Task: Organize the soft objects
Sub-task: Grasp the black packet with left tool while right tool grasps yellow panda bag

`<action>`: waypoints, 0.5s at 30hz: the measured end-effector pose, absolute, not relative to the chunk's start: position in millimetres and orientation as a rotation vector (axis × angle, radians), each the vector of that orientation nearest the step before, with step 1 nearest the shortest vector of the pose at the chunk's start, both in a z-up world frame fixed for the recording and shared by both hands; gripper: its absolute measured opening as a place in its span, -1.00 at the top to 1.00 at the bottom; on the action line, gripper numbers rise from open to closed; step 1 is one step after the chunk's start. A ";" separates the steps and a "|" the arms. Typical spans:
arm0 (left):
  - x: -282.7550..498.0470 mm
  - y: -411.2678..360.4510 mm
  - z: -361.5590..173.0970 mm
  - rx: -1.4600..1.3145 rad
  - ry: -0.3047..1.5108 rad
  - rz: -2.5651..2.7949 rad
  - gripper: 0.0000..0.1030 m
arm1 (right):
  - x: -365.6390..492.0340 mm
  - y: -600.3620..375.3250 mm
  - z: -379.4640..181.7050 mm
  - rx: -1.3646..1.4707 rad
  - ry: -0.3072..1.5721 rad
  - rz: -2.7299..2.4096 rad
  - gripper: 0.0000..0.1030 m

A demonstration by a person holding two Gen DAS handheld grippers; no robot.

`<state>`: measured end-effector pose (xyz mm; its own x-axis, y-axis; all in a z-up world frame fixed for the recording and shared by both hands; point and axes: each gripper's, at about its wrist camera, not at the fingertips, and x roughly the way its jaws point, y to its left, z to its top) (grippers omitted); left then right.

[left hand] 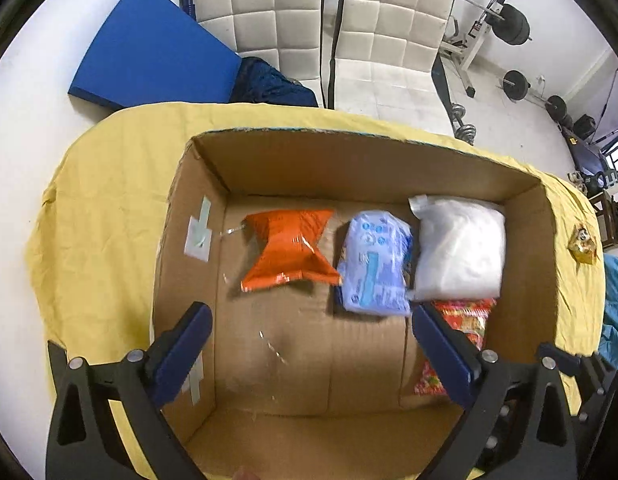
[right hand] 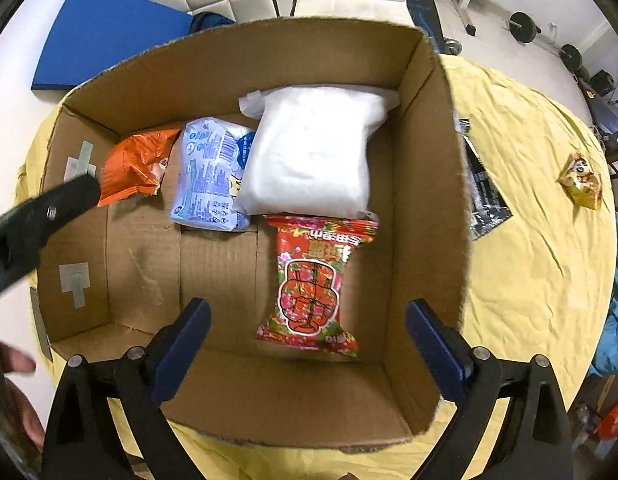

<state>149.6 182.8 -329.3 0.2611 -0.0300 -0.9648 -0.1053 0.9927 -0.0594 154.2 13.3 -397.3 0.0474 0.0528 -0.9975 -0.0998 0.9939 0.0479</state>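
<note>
Yellow tablecloth (right hand: 529,240): 1 box (right hand: 425,200) w/ 4 packs, 1 snack (right hand: 581,180) outside

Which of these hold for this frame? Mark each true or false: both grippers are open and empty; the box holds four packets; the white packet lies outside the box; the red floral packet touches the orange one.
1. The left gripper and right gripper are open and empty. True.
2. The cardboard box holds four packets. True.
3. The white packet lies outside the box. False: it lies inside, at the far right corner.
4. The red floral packet touches the orange packet. False: the blue-white packet and bare cardboard lie between.
</note>
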 end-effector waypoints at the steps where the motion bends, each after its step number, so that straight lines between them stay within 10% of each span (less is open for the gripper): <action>1: 145.0 182.0 -328.6 -0.118 1.303 0.056 -0.99 | 152.4 12.5 -394.2 -0.034 1.513 0.115 -0.94; 15: 66.4 174.1 -280.4 -0.142 1.227 0.091 -0.99 | 106.0 -9.1 -335.8 -0.043 1.385 0.146 -0.94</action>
<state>66.4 174.1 -280.4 0.3352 -0.0069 -0.9421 -0.1464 0.9874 -0.0593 106.0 -9.1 -335.8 0.1770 0.0778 -0.9811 -0.1283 0.9902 0.0554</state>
